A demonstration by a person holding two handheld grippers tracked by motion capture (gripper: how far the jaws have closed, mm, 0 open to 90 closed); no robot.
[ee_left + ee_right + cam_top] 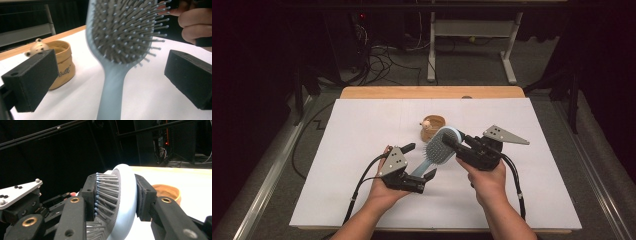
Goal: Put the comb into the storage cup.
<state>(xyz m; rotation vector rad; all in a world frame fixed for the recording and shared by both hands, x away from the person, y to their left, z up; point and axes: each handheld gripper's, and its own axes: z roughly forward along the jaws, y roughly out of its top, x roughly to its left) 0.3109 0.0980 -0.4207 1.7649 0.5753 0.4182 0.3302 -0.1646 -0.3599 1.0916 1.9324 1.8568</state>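
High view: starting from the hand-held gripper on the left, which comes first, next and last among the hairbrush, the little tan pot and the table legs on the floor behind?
1. The hairbrush: its handle sits between the open jaws of the left hand-held gripper.
2. The tan pot: on the white table, just behind the brush head.
3. The table legs: far back on the floor.

pale blue hairbrush (grey bristles), tan pouch
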